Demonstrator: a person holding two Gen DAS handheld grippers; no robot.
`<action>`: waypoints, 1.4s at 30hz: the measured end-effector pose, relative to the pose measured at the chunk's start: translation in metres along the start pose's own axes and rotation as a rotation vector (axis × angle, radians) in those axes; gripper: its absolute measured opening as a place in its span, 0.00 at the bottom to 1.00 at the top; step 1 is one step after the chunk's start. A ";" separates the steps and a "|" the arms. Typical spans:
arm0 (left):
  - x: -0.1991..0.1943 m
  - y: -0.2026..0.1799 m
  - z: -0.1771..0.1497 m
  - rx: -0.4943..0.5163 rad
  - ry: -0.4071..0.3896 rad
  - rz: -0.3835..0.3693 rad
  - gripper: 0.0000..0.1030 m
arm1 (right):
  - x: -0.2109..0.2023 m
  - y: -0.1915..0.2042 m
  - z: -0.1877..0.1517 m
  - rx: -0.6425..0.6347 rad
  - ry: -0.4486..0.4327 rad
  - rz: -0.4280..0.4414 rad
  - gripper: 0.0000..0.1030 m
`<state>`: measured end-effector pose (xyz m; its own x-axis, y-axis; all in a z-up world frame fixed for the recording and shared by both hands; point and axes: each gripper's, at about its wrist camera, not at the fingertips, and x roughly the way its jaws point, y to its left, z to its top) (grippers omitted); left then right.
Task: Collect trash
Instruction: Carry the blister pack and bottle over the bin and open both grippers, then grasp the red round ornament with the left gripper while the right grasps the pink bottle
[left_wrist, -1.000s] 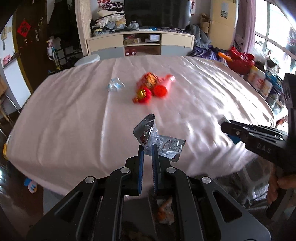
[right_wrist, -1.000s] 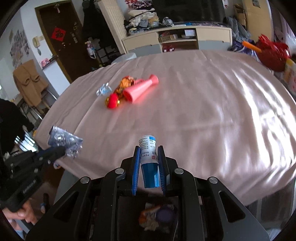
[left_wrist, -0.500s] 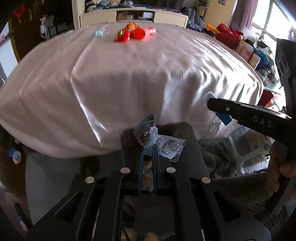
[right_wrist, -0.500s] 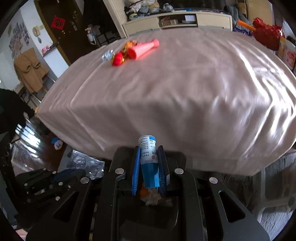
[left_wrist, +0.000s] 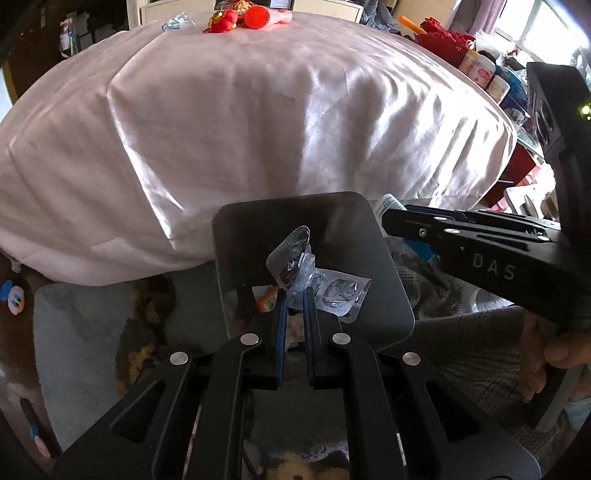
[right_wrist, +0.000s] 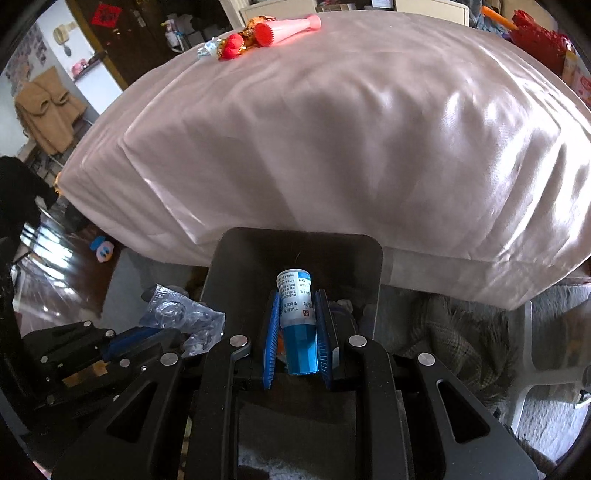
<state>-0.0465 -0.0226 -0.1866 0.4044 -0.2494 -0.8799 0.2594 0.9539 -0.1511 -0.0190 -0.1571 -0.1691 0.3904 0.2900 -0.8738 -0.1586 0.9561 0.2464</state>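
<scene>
My left gripper (left_wrist: 294, 295) is shut on a crumpled clear plastic wrapper (left_wrist: 325, 284) and holds it over a dark grey bin (left_wrist: 258, 229) on the floor below the table edge. My right gripper (right_wrist: 297, 306) is shut on a small blue-and-white tube (right_wrist: 297, 317) over the same bin (right_wrist: 240, 258). The right gripper also shows at the right of the left wrist view (left_wrist: 391, 218), and the wrapper at the left of the right wrist view (right_wrist: 184, 317). Some trash lies inside the bin, mostly hidden by the fingers.
A table with a pink cloth (left_wrist: 258, 110) stands ahead. On its far side lie a red-and-pink toy cone (right_wrist: 288, 27), a red ornament (right_wrist: 231, 50) and a clear wrapper (left_wrist: 177, 24). A grey rug (right_wrist: 461, 332) lies to the right, bottles and red items (left_wrist: 480, 70) beyond.
Both grippers have dropped from table height down past the table edge and now hang over the bin, each still holding its item.
</scene>
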 end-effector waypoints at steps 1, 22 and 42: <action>0.000 0.000 0.000 -0.001 0.000 0.000 0.07 | 0.000 0.000 -0.001 0.001 0.000 -0.002 0.20; -0.004 0.004 0.008 -0.020 -0.009 0.034 0.68 | -0.009 -0.022 0.007 0.076 -0.045 -0.064 0.81; -0.040 0.052 0.122 -0.079 -0.139 0.133 0.85 | -0.046 -0.014 0.128 0.068 -0.214 -0.050 0.89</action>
<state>0.0573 0.0165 -0.1043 0.5494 -0.1362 -0.8244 0.1287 0.9886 -0.0776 0.0812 -0.1786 -0.0783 0.5812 0.2377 -0.7783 -0.0754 0.9680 0.2393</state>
